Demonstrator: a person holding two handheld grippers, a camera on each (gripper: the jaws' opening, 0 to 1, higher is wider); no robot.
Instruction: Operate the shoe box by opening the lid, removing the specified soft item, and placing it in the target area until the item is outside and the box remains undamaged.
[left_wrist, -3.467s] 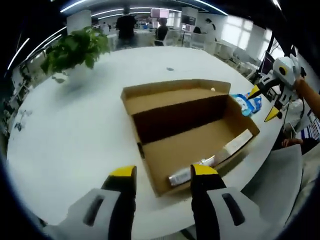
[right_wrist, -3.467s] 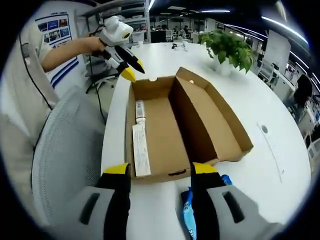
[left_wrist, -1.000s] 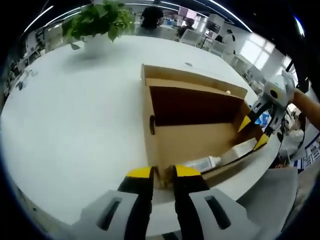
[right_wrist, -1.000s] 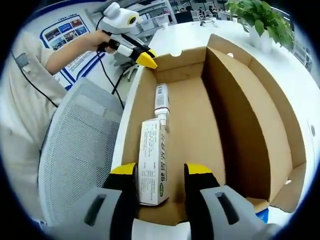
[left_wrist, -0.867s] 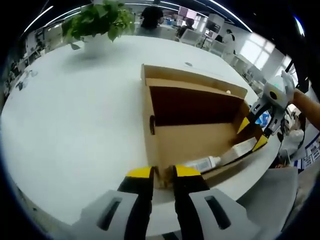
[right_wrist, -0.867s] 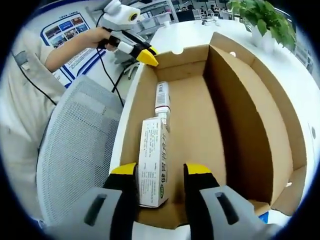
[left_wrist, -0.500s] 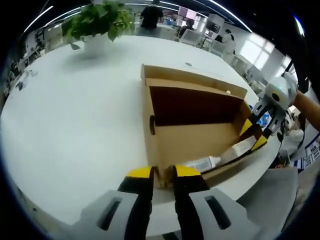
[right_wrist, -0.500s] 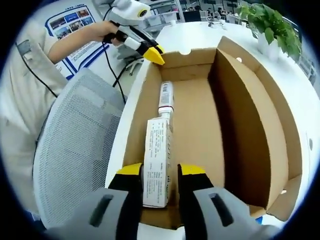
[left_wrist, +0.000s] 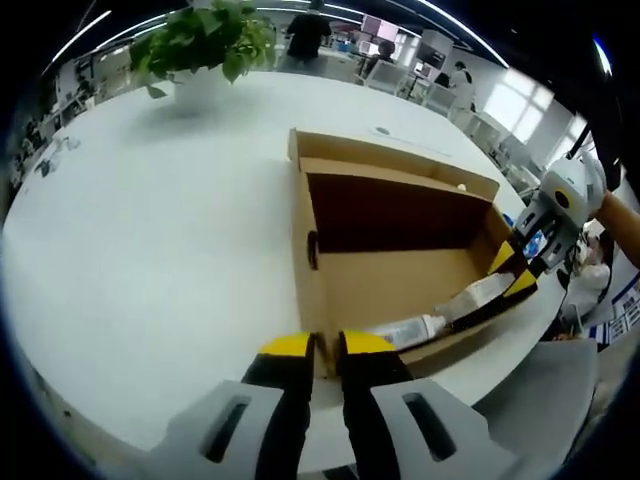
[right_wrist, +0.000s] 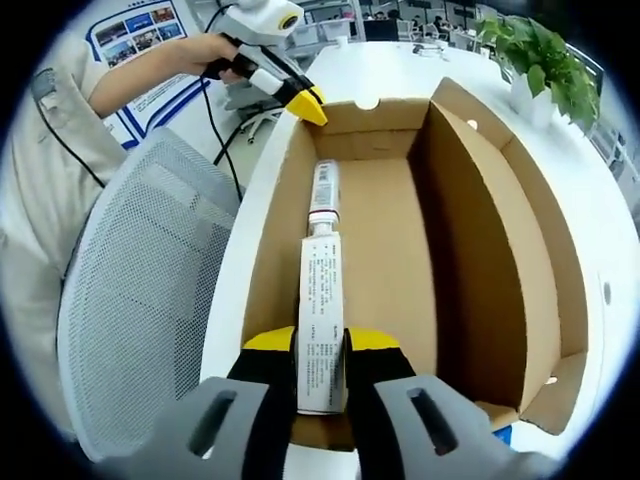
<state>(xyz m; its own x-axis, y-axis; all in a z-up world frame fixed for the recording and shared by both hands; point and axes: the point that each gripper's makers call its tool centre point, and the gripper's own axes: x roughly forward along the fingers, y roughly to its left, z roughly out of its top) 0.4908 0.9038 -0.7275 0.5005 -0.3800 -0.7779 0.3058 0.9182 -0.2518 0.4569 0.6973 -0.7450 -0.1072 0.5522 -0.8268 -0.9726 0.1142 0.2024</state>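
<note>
Inside the open box (right_wrist: 480, 250), your right claw (right_wrist: 320, 350) clamped the carton (right_wrist: 322, 320); left claw (left_wrist: 322, 345) pinched the wall at 6 o'clock; lifting out remained.

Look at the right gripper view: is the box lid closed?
No, the box stands open, its lid folded back, with a tube lying inside.

Open-plan office: monitors (left_wrist: 378, 24), white table (left_wrist: 150, 210), mesh chair (right_wrist: 140, 290), ceiling strip lights.

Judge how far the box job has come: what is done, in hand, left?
Done: the shoe box stands open. In hand: the left gripper clamps its corner, and the right gripper has shut on the tube inside. Left: lifting it out and setting it down.
</note>
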